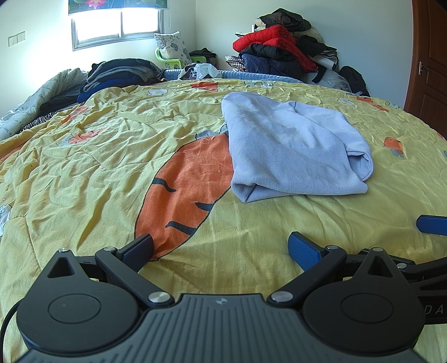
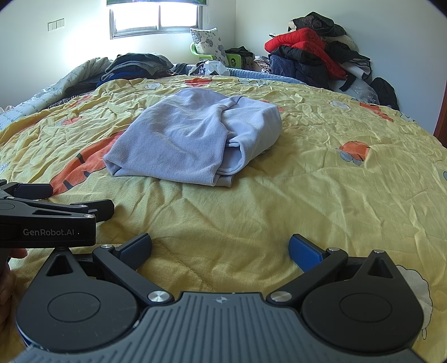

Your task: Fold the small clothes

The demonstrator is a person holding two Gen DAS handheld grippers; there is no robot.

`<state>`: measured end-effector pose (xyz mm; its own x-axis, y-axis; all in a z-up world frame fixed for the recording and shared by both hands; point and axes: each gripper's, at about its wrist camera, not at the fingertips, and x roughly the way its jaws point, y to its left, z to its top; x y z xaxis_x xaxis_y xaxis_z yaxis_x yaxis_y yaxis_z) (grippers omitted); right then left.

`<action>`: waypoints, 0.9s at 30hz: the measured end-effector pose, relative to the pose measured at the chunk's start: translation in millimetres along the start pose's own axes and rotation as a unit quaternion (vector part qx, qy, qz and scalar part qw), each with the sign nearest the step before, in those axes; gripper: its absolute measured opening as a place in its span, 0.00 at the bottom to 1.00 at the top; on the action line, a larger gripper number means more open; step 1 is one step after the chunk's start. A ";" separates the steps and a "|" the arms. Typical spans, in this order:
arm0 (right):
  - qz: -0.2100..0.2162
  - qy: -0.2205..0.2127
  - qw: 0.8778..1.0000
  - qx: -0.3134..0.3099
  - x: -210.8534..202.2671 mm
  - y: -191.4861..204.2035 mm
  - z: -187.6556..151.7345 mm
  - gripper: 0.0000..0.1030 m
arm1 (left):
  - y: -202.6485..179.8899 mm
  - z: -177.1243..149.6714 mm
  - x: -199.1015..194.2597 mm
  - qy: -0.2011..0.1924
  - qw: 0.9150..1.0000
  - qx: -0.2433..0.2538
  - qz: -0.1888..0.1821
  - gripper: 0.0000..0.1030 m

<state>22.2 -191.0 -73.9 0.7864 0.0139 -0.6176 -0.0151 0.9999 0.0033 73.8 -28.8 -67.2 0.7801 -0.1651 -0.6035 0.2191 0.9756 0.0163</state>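
Right wrist view: left gripper point(image 2: 75, 202) and right gripper point(image 2: 220, 248) low, level, side by side, spread.

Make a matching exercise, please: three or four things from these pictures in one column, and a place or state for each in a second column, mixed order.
Things:
1. lilac garment
2. red jacket
3. floral pillow
4. left gripper

Places or states:
A. on the clothes heap in the far corner
B. open, holding nothing
C. folded, in the middle of the yellow quilt
D. below the window

Pairs: 1-C, 2-A, 3-D, 4-B

one folded lilac garment point(image 1: 296, 150), two claws point(image 1: 220, 248), one quilt point(image 1: 111, 167).
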 end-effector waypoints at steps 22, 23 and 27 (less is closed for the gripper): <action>0.000 0.000 1.000 0.000 0.2 0.1 0.0 1.00 | 0.0 0.1 0.1 0.000 1.000 0.000 0.000 1.00; 0.000 0.000 1.000 0.000 0.2 0.0 0.0 1.00 | 0.0 0.1 0.1 0.000 1.000 0.000 0.000 1.00; 0.000 0.000 1.000 0.000 0.2 0.1 0.0 1.00 | 0.2 0.2 0.2 0.000 1.000 0.000 0.000 1.00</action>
<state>22.3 -190.9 -74.0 0.7864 0.0138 -0.6175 -0.0149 0.9999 0.0034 74.1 -28.7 -67.2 0.7799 -0.1657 -0.6035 0.2193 0.9755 0.0156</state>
